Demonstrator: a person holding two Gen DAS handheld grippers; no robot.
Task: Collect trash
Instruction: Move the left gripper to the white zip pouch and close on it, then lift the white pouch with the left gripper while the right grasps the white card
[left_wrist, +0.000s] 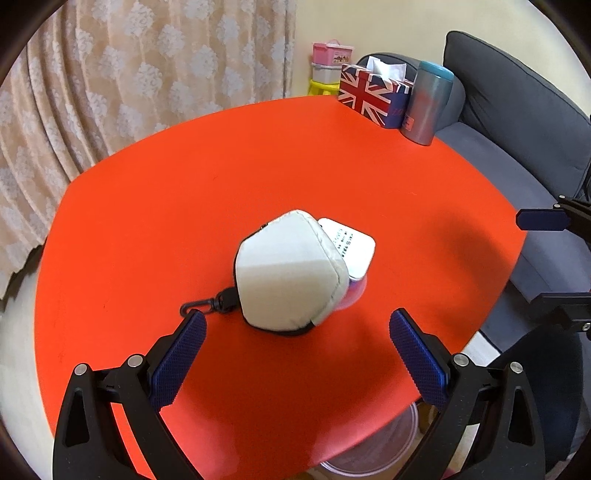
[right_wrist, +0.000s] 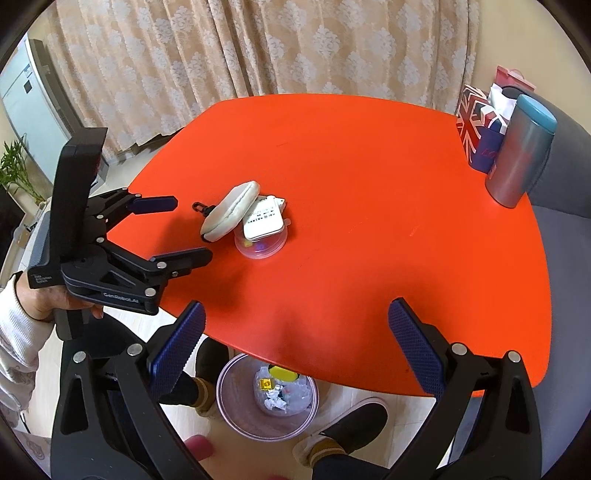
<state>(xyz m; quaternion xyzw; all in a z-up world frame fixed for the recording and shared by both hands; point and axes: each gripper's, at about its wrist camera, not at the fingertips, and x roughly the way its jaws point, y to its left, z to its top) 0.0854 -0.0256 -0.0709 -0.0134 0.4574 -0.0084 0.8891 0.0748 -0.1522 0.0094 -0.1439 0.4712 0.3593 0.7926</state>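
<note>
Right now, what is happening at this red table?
A person holds a gripper in each hand over the red table to collect trash. Both the left gripper and the right gripper are open and hold nothing. A white pouch leans on a white card lying across a clear lid. The trash bin on the floor already holds some rubbish.

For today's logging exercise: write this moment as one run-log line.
left gripper: open, empty, near pouch | right gripper: open, empty, table edge | bin: under table, holds trash
</note>
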